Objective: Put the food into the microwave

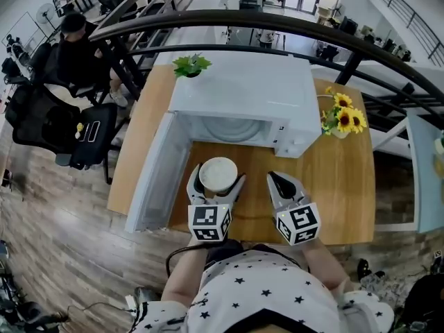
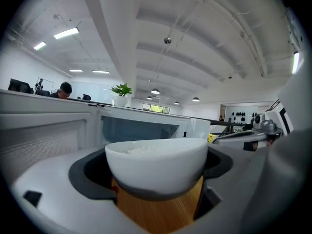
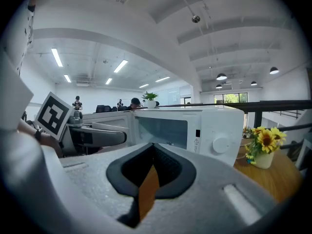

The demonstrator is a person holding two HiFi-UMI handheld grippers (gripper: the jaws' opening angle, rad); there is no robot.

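Note:
A white bowl (image 1: 218, 174) of white rice sits between the jaws of my left gripper (image 1: 216, 177), which is shut on it just in front of the white microwave (image 1: 243, 96). In the left gripper view the bowl (image 2: 157, 165) fills the middle, with the microwave (image 2: 146, 128) cavity behind it. The microwave door (image 1: 156, 172) hangs wide open to the left. My right gripper (image 1: 279, 184) is shut with nothing in it, to the right of the bowl. From the right gripper view (image 3: 152, 179) the open microwave (image 3: 195, 130) stands ahead.
A vase of sunflowers (image 1: 343, 120) stands on the wooden table (image 1: 340, 186) right of the microwave. A small green plant (image 1: 190, 65) sits at the back left corner. A person in black sits at far left beyond the railing.

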